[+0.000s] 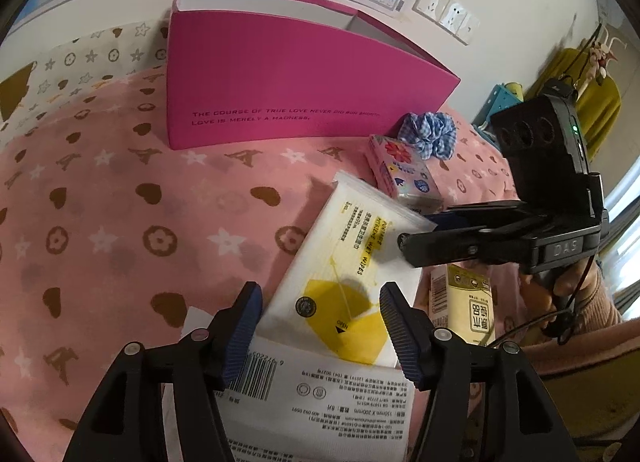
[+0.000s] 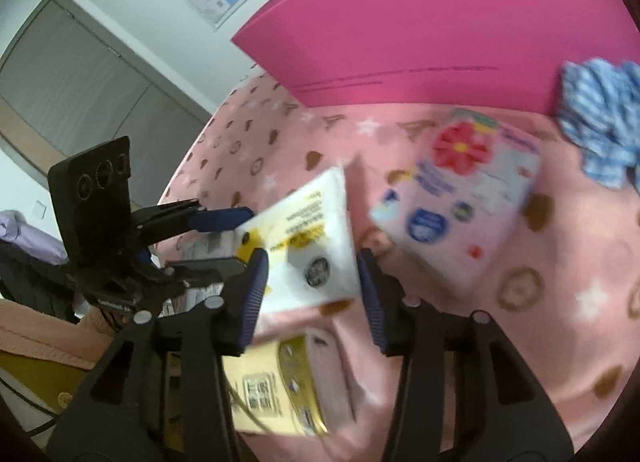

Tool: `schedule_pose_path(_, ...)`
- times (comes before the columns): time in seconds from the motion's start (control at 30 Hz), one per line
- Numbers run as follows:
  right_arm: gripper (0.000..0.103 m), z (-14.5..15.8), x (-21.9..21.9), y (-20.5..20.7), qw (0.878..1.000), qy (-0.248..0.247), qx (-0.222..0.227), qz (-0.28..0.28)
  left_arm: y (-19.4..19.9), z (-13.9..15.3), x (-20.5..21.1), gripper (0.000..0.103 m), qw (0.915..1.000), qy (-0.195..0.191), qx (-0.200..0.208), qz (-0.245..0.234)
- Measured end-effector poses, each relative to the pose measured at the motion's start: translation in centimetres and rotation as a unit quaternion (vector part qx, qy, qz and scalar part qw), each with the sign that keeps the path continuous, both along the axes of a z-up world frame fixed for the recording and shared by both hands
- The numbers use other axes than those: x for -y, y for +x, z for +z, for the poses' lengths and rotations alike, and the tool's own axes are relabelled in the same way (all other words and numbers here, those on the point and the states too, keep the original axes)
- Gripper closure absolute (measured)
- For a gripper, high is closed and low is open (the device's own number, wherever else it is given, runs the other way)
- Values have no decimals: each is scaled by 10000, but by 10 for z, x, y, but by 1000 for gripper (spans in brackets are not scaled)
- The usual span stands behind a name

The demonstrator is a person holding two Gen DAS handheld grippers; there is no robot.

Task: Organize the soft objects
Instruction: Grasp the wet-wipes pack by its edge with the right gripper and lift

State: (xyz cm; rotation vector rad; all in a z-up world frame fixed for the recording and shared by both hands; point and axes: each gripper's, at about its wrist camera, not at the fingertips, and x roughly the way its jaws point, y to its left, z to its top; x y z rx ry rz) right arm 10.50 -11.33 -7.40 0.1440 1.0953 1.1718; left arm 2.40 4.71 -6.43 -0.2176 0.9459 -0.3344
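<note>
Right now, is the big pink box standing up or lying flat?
Standing up. The pink box rests on its long edge on the blanket, its printed side facing us and its top edge showing.

The pink box (image 1: 288,82) reads "THE COURSE OF TRUE LOVE NEVER DID RUN SMOOTH. LOVE IS MERELY A MADNESS." The wipes pack (image 1: 352,262) says "WET WIPES" and "OPEN"; the right gripper (image 1: 402,240) seems marked "DAS".

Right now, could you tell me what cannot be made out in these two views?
Right wrist view: print on the flowered tissue pack and wet wipes pack, blurred by motion.
Either view: whether the left gripper or right gripper presses the wipes, the angle hiding contact.
Left wrist view: the yellow pack, partly behind the right gripper.
</note>
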Motion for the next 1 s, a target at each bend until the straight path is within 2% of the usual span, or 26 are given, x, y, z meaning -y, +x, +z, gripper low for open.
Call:
schedule_pose_path(0.2,84,20,7,-1,9992,237,315,-98,2,1,-5,41,9998,-166,-12,101)
schedule_pose_path(0.4,89,36,45,21,9944,482,421,-844,13,7,-8,39,9987,-482,9,145)
schedule_pose_path(0.63,90,25,99,35,9839,701,144,-1637,23,6,12,39,9978,-629,-96,-190)
schedule_pose_path(0.83,87,1,136,40,9690,977,-354,-2244,38,6,37,39,9958,-695,-220,-546)
schedule_pose_path(1.0,85,-15,157,39,9599,1166,-642,-2468,51,2,51,39,9941,-677,-402,-740)
